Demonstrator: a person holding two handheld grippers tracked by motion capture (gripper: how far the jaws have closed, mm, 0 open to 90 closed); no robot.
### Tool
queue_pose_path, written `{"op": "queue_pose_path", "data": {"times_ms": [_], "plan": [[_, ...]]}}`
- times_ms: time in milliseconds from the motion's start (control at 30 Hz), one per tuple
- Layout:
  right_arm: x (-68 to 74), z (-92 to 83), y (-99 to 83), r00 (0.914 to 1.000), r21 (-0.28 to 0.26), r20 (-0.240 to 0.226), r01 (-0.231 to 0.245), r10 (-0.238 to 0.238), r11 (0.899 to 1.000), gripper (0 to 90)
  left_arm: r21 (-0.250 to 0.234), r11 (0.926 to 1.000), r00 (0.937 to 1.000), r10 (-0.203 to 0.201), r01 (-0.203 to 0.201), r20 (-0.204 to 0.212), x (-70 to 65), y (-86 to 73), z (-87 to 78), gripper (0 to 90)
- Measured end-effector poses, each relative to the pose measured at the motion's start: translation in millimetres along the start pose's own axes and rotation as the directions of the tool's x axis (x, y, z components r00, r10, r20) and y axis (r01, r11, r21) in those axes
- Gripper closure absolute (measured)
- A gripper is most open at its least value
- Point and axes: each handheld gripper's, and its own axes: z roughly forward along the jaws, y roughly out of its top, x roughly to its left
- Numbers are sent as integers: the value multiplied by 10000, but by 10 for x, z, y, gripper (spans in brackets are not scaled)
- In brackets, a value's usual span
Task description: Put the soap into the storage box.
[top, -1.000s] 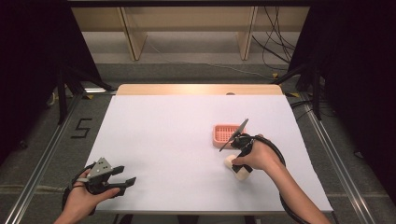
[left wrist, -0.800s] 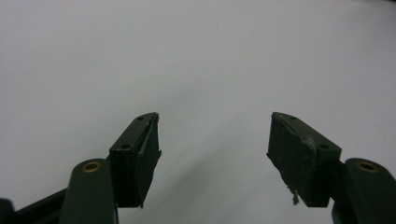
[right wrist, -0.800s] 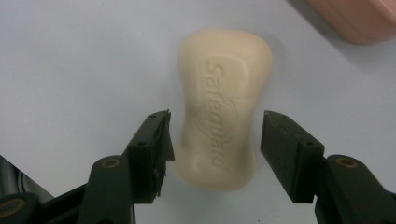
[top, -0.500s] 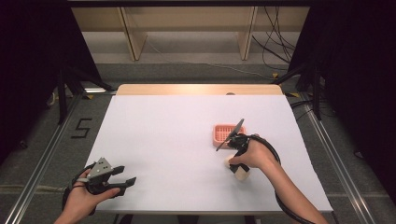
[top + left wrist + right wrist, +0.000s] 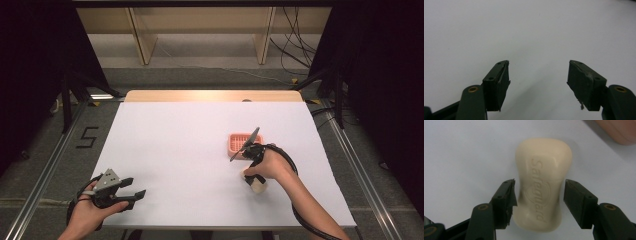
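Right gripper [image 5: 539, 195] has its jaws wide around the soap bar [image 5: 542, 185], not squeezing yet, so the grab's barely started. The pink soap dish [image 5: 240, 142] sits at its 11 o'clock, probably the drop-off, while the left gripper [image 5: 538, 77] idles wide open.

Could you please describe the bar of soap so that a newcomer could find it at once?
Start at the white table and go to its right side, near the pink tray. The soap lies flat between the right gripper jaws: a cream, waisted bar stamped Safeguard.
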Motion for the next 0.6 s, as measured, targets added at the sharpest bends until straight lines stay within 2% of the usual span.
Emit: {"op": "queue_pose_path", "data": {"times_ms": [267,333,367,467,533,567,600], "plan": [[6,35,30,10000,184,13,4,-4,9998,459,2,10000,10000,13,-13,19,4,2,-4,333],[11,40,49,9998,363,-45,-190,192,9992,465,51,10000,10000,79,-79,3,10,2,-7,333],[-4,54,48,10000,308,6,-9,9,9995,466,45,10000,10000,43,-43,3,9,1,-6,333],[-6,65,52,10000,314,-72,-31,33,9995,471,15,10000,10000,31,-31,-5,9,0,-3,334],[-20,82,56,9999,299,-35,151,-150,9994,477,11,10000,10000,51,-51,-2,9,0,-1,333],[0,85,64,9998,415,-94,-176,180,9990,485,53,10000,10000,47,-47,23,9,1,-2,333],[-2,90,64,9999,401,-69,-134,136,9991,486,-11,10000,10000,-9,9,18,4,0,2,333]]}}
